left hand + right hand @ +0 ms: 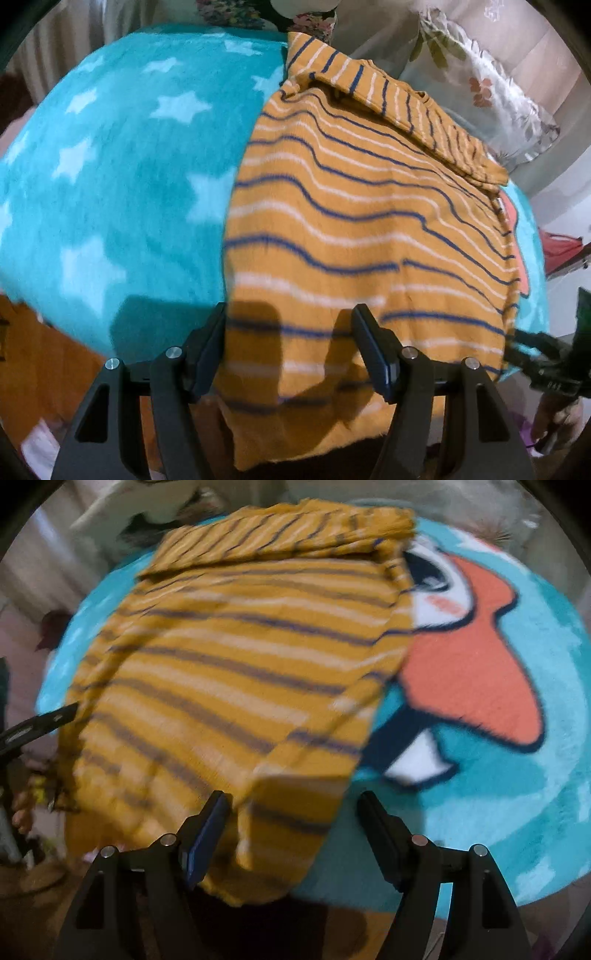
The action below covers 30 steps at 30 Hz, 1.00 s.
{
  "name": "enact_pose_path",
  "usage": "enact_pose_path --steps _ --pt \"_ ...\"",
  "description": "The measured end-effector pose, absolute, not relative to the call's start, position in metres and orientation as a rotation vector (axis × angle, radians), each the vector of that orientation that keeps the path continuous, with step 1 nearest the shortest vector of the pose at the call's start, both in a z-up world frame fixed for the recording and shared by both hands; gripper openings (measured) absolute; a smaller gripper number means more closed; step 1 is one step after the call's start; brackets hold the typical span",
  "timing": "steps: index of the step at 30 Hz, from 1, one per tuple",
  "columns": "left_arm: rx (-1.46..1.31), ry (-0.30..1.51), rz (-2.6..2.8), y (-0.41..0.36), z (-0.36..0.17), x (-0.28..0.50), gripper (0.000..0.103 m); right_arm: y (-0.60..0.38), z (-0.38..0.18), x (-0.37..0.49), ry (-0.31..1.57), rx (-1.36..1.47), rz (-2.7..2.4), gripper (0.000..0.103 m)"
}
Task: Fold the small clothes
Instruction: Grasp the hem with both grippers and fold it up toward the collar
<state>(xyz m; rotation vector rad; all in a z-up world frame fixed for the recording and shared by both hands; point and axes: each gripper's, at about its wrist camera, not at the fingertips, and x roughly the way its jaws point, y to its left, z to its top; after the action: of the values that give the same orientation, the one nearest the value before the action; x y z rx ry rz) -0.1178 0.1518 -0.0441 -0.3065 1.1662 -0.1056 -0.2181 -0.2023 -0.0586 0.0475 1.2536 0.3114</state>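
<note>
Two black two-finger tongs: the left gripper (288, 347) has its jaws spread wide apart, gripping nothing, above the near hem of a mustard-yellow knitted top with navy and white stripes (362, 229). The right gripper (293, 834) is likewise released, its fingers parted over the top's near corner. The top lies flat on a fluffy turquoise blanket with pale stars (122, 177), one sleeve folded across its far edge, beside an orange beak design (476, 657)

Dim indoor light; fisheye warp at edges; right view motion-blurred.
</note>
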Motion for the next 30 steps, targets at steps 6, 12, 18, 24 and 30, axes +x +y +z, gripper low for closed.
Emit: enact_pose_path --steps 6,12,18,24,30 --pt "-0.323 1.177 -0.096 0.142 -0.046 -0.125 0.063 -0.175 -0.058 -0.227 1.260 -0.071 0.434 0.071" --pt "-0.400 1.243 -0.118 0.145 -0.044 -0.117 0.018 -0.163 -0.054 -0.207 1.238 -0.103 0.482 0.015" --pt "-0.517 1.217 -0.147 0.154 -0.013 -0.087 0.018 -0.200 -0.013 -0.167 1.175 0.210 0.574 0.013" --pt "-0.601 1.070 -0.086 0.155 0.015 0.017 0.031 -0.229 -0.002 -0.069 1.057 0.393 0.444 0.017" --pt "-0.518 0.963 -0.092 0.154 0.052 0.044 0.068 -0.254 -0.005 -0.027 1.044 0.388 0.284 0.033"
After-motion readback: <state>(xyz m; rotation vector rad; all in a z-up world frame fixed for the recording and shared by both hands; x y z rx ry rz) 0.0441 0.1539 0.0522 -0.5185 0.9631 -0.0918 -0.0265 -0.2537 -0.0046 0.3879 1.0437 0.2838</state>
